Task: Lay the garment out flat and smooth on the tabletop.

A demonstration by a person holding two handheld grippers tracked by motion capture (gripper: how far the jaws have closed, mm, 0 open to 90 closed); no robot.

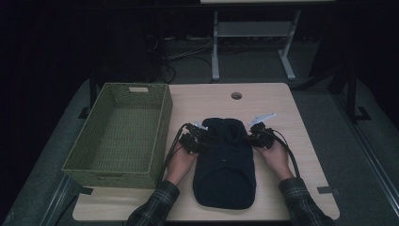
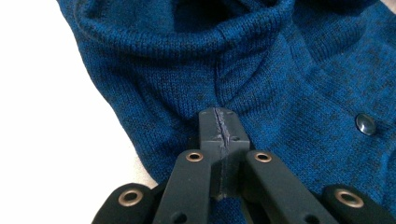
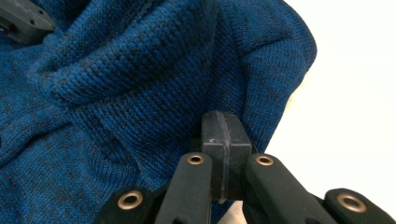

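A dark blue knitted garment [image 1: 225, 165] lies flat on the wooden table [image 1: 301, 155], collar end away from the person. My left gripper [image 1: 204, 136] rests at the garment's upper left edge, and my right gripper [image 1: 252, 136] at its upper right edge. In the left gripper view the jaws of the left gripper [image 2: 218, 114] are pressed together over the knit [image 2: 289, 70], near a dark snap button [image 2: 365, 124]. In the right gripper view the right gripper [image 3: 220, 116] is shut too, its tips over the folded edge of the knit [image 3: 140, 70]. I see no fabric between either pair of jaws.
A green woven basket [image 1: 162, 127] with nothing in it stands at the table's left side, close to my left hand. A round cable hole [image 1: 236, 95] is in the table's far middle. A table frame [image 1: 215, 47] and cables stand on the floor beyond.
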